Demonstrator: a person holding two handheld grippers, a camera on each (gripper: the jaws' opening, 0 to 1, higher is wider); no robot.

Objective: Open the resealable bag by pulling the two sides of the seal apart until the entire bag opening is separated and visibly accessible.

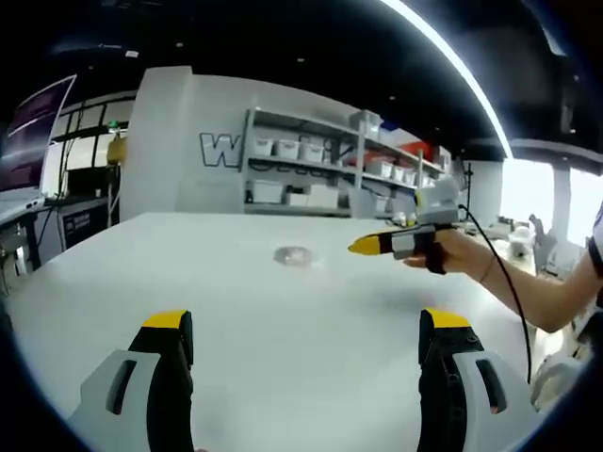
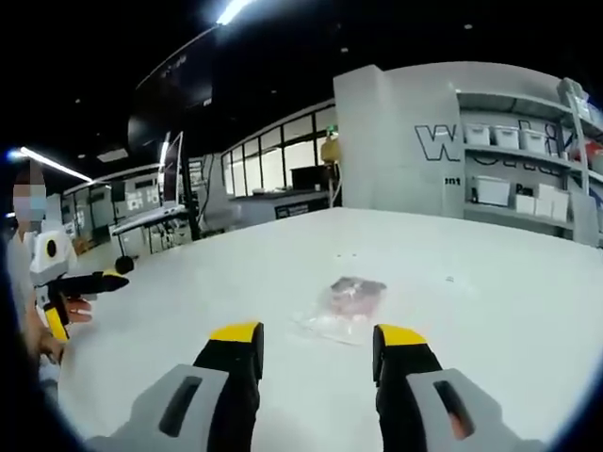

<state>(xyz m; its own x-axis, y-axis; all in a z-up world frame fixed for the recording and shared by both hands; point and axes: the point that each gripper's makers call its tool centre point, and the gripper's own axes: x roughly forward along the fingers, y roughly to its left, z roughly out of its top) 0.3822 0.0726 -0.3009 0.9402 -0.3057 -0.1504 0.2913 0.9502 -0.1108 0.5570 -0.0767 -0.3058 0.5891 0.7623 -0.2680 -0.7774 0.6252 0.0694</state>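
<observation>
A: Item one, left gripper view. Entries, left to right?

B: White table (image 1: 236, 311), bare surface across the middle. Left gripper (image 1: 306, 330), own jaws rising at 6 o'clock, yellow-tipped, set wide apart, nothing between them. Resealable bag (image 1: 294, 255), small and clear, lying flat on the table just above centre, toward 12 o'clock from the jaws and well apart from them. Right gripper (image 1: 363, 247) at 3 o'clock, carried in a person's hand (image 1: 452, 252) above the table, yellow tip pointing at the bag but short of it. Shelving with white bins (image 1: 320, 174) at 1 o'clock behind.

A: Item two, right gripper view?

B: Left gripper (image 2: 118, 280) at 9 o'clock, held off the table edge; whether its jaws are parted I cannot tell from here. Right gripper (image 2: 318, 339), own jaws at 6 o'clock, parted, empty. The bag (image 2: 347, 303) flat on the table, just beyond the tips, untouched; dark contents inside.
</observation>
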